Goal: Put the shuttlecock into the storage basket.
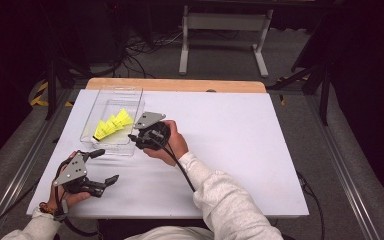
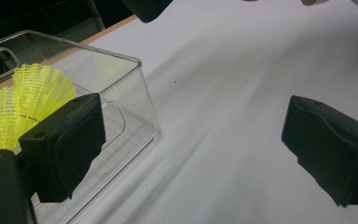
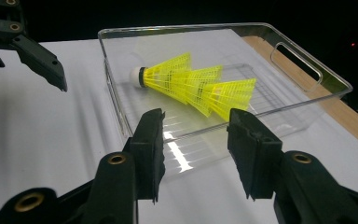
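Your right tool (image 1: 135, 140) sits near the middle of the high view, just at the near edge of the clear plastic box with see-through walls (image 1: 91, 120). Its jaws are apart and hold nothing. In the right gripper view the box (image 3: 307, 74) fills the upper middle, and three bright yellow net shuttlecocks (image 3: 200, 86) lie inside it, stacked one in the next, white tip to the left. In the high view the shuttlecocks (image 1: 112, 125) lie in the upper left part of the white bench (image 1: 240, 150). Your left tool (image 1: 102, 167) is at the lower left, near the box, wide apart and holding nothing.
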Demonstrator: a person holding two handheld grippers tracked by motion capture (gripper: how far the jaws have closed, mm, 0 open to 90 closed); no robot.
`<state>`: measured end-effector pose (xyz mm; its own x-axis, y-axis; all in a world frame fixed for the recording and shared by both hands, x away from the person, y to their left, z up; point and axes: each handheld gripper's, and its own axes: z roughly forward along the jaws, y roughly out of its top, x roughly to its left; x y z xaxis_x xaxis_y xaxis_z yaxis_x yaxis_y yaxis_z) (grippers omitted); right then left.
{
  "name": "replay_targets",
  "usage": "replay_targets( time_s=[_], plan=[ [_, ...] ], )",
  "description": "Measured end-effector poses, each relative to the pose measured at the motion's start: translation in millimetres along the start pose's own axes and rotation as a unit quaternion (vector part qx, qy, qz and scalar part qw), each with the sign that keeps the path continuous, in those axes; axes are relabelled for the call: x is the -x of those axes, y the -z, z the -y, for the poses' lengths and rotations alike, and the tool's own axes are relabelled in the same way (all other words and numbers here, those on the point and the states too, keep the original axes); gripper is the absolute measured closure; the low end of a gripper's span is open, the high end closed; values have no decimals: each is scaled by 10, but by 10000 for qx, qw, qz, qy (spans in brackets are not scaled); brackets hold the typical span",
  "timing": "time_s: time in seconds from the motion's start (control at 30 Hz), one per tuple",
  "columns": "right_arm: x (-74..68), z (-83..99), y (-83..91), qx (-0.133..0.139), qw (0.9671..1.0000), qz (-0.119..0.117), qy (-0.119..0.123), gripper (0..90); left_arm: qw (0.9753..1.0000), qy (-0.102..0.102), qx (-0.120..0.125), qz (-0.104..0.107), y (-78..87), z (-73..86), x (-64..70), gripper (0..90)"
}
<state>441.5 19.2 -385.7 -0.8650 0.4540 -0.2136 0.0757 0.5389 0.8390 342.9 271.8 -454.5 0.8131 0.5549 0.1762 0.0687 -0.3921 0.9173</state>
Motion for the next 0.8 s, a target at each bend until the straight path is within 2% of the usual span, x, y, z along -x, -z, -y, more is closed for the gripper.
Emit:
replay_targets(
  time_s=[0.43, 0.8],
  plan=[
    [51, 65, 146, 116, 9997, 204, 22, 539, 10000, -24, -35, 5, -5, -1, 3, 71],
    [82, 177, 263, 155, 9991, 385, 22, 484, 10000, -53, -50, -16, -17, -1, 9, 72]
  ],
)
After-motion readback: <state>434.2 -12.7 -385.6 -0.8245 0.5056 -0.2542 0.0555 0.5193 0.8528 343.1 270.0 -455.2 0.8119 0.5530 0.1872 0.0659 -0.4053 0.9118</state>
